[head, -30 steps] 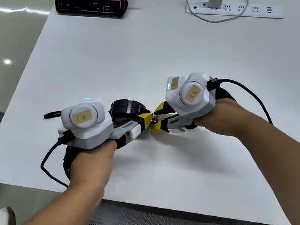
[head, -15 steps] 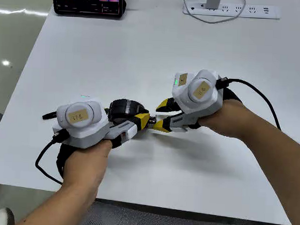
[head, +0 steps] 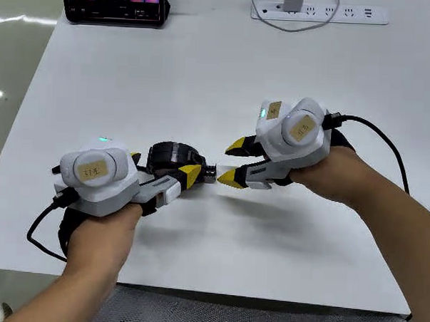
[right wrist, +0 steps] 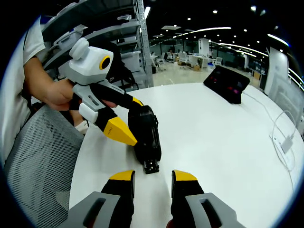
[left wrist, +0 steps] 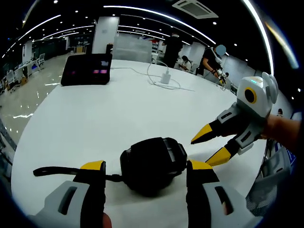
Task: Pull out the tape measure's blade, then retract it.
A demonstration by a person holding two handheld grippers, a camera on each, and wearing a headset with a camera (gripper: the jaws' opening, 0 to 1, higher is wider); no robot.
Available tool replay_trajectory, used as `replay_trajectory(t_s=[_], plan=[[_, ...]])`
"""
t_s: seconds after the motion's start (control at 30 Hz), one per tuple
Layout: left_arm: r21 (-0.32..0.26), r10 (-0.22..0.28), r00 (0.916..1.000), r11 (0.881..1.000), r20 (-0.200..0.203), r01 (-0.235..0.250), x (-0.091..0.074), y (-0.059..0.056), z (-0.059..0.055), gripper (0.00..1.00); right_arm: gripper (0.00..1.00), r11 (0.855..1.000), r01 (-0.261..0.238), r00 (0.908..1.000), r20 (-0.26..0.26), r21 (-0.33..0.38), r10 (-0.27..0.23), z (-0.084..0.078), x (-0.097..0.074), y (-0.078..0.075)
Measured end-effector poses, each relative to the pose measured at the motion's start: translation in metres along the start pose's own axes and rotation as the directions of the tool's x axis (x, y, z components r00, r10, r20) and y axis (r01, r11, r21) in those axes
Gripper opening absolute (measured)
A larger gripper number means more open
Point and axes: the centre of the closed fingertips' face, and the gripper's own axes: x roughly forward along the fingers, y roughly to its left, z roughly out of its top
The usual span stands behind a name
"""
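Observation:
The black tape measure [head: 169, 157] rests on the white table [head: 205, 68], its blade drawn in and only the small hook [head: 209, 176] showing at its mouth. My left gripper [head: 165, 166] is shut on the case, one yellow-tipped jaw on each side. From the left gripper view the case [left wrist: 152, 164] sits between the jaws, its strap trailing left. My right gripper [head: 230, 162] stands open just right of the hook, holding nothing. Seen from the right gripper [right wrist: 153, 176], the hook [right wrist: 151, 165] lies a little ahead of its jaw gap.
A black device with a lit screen [head: 111, 1] stands at the table's far edge. A white power strip [head: 328, 10] with a plugged-in charger and cable lies at the back right. A grey mesh chair [head: 230, 315] is below the near table edge.
My right gripper has opened and drawn back to the right, away from the blade's hook. The left gripper kept its hold on the case; the camera shifted.

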Motion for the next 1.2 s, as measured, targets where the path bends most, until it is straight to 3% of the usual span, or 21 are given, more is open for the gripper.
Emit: replay_trajectory(t_s=[0.3, 0.7, 0.9, 0.97, 1.2], plan=[[0.056, -0.043, 0.999, 0.997, -0.007, 0.043, -0.008, 0.005, -0.002, 0.71, 0.37, 0.998, 0.047, 0.9988, 0.014, 0.041, -0.048, -0.009, -0.026, -0.001], [0.142, -0.113, 0.9932, 0.983, -0.028, 0.116, -0.016, -0.002, -0.006, 0.79, 0.51, 0.991, 0.101, 0.9943, 0.026, 0.087, -0.103, -0.022, -0.051, 0.002], [0.2, -0.142, 0.9888, 0.968, -0.047, 0.148, -0.021, -0.006, -0.008, 0.81, 0.58, 0.987, 0.13, 0.9906, 0.028, 0.099, -0.134, -0.03, -0.065, 0.003], [0.246, -0.131, 0.9905, 0.96, -0.04, 0.137, -0.024, -0.003, -0.006, 0.83, 0.59, 0.985, 0.139, 0.9895, 0.023, 0.101, -0.142, -0.033, -0.07, 0.004], [0.279, -0.149, 0.9869, 0.947, -0.063, 0.161, -0.031, -0.001, -0.008, 0.88, 0.63, 0.979, 0.152, 0.9868, 0.035, 0.132, -0.158, -0.04, -0.084, 0.008]])
